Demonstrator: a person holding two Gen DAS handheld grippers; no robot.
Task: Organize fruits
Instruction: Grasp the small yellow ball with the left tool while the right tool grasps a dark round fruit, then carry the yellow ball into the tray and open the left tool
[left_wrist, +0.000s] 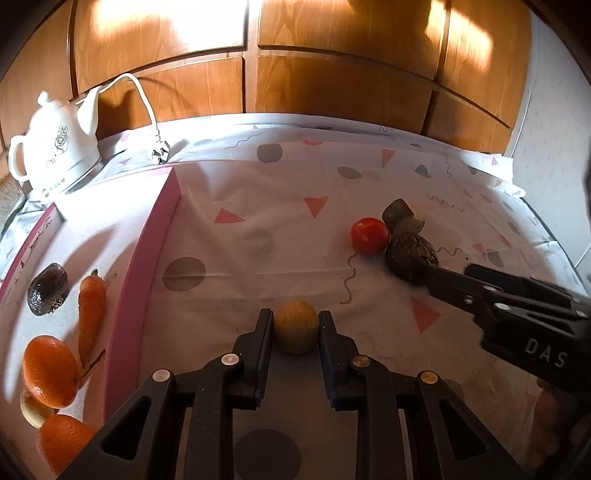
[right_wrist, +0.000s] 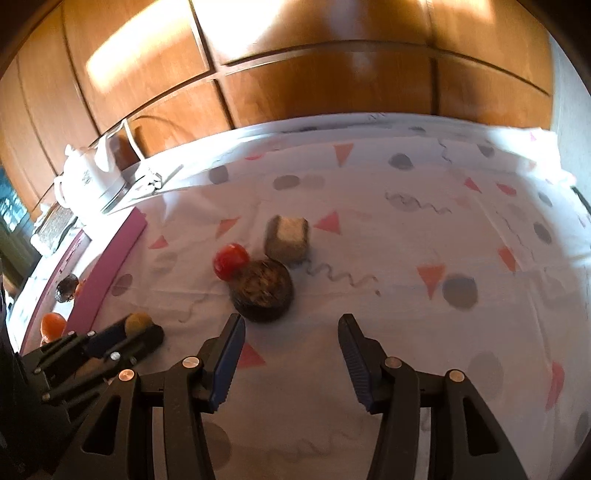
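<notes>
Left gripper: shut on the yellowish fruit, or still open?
Shut on it: the left gripper has both pads pressed against the yellowish round fruit.

White capital letters "DAS" stand on the black body of the right gripper (left_wrist: 424, 275), seen at the right edge of the left wrist view. A small dark logo on the base of the white kettle (left_wrist: 55, 147) is too blurred to read. No other lettering is legible.

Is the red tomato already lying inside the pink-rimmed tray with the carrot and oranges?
No: the tomato lies on the patterned cloth, well right of the pink tray, touching the dark fruit.
</notes>
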